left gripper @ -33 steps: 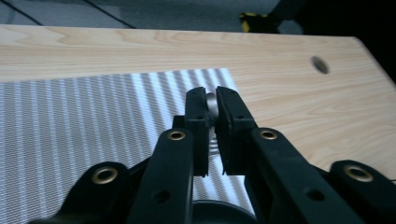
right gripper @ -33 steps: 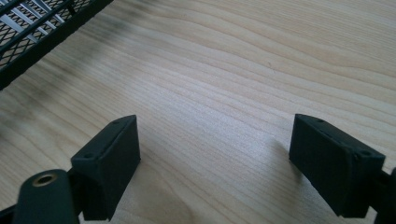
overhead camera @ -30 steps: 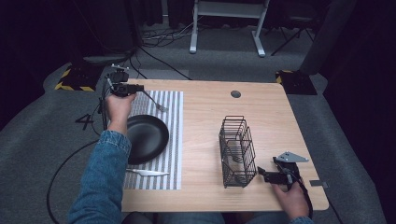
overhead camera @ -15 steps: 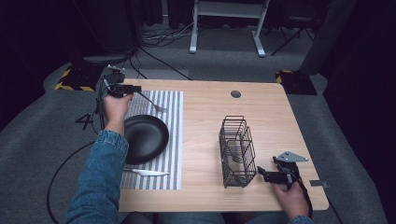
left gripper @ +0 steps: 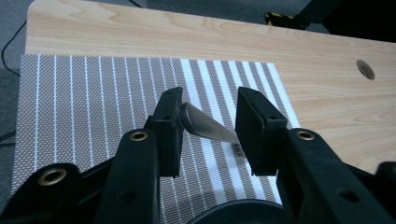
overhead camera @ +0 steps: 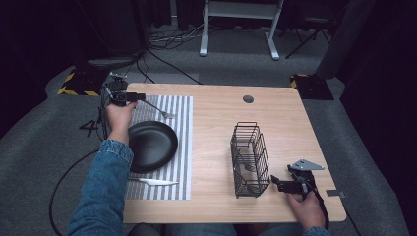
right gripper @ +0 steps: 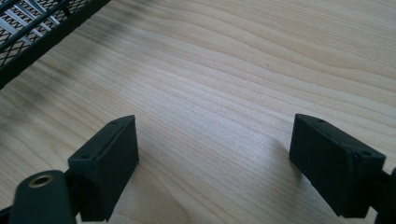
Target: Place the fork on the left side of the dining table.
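Note:
My left gripper (overhead camera: 141,98) hovers low over the far left part of the striped placemat (overhead camera: 183,147). Its jaws have just been opening. A metal fork (left gripper: 205,126) lies between them, its handle end by one pad (left gripper: 169,122) and the other pad clear of it. The fork (overhead camera: 162,111) slants on the mat toward the table's middle, above a black plate (overhead camera: 152,145). My right gripper (overhead camera: 276,183) rests at the near right, open and holding nothing, beside a black wire basket (overhead camera: 250,157). In the right gripper view, the right gripper (right gripper: 215,140) shows bare wood between its jaws.
A knife (overhead camera: 152,182) lies on the placemat below the plate. A round cable hole (overhead camera: 248,99) sits in the tabletop at the far middle. The basket's corner (right gripper: 32,32) reaches into the right gripper view. Cables and a desk frame stand on the floor beyond.
The left hand has sunk a little toward the mat and its jaws have spread off the fork handle. The right hand has stayed put.

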A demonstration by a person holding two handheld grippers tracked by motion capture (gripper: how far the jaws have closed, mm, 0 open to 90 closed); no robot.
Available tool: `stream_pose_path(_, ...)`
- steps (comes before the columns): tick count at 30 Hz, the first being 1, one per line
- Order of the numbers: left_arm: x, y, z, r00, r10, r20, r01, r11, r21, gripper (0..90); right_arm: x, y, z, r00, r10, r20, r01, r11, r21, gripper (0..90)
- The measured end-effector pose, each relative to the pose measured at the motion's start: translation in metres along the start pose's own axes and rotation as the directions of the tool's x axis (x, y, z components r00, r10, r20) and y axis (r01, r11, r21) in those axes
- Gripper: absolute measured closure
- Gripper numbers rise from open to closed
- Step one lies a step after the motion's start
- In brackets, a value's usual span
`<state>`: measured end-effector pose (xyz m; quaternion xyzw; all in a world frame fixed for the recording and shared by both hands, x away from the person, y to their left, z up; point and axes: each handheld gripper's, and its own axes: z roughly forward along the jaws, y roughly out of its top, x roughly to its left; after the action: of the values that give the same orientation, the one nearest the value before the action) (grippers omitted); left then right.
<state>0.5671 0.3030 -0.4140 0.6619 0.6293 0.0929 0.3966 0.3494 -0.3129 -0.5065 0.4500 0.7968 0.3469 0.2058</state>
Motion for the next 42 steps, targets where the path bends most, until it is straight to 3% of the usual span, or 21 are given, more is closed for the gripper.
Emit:
stream_pose_path(15,0.022,-0.013,0.007,0.9989,-0.03,-0.035,0.032,0.9986,0.042,62.1,0.0,0.0,0.0,1.0,0.0,0.0,0.0,1.0,0.0,15.6)
stream_pose_path(25,0.031,-0.02,0.009,0.9977,-0.063,-0.025,0.064,0.9967,0.051,60.3,0.0,0.0,0.0,1.0,0.0,0.0,0.0,1.0,0.0,15.6)
stream_pose_path(37,0.036,-0.016,0.01,0.997,-0.071,-0.032,0.072,0.9964,0.045,60.5,0.0,0.0,0.0,1.0,0.0,0.0,0.0,1.0,0.0,15.6)
stream_pose_path(42,0.034,-0.009,0.015,0.9984,-0.052,-0.025,0.053,0.998,0.036,60.4,-0.001,0.0,0.0,1.0,0.0,0.003,0.0,1.0,0.001,15.4)
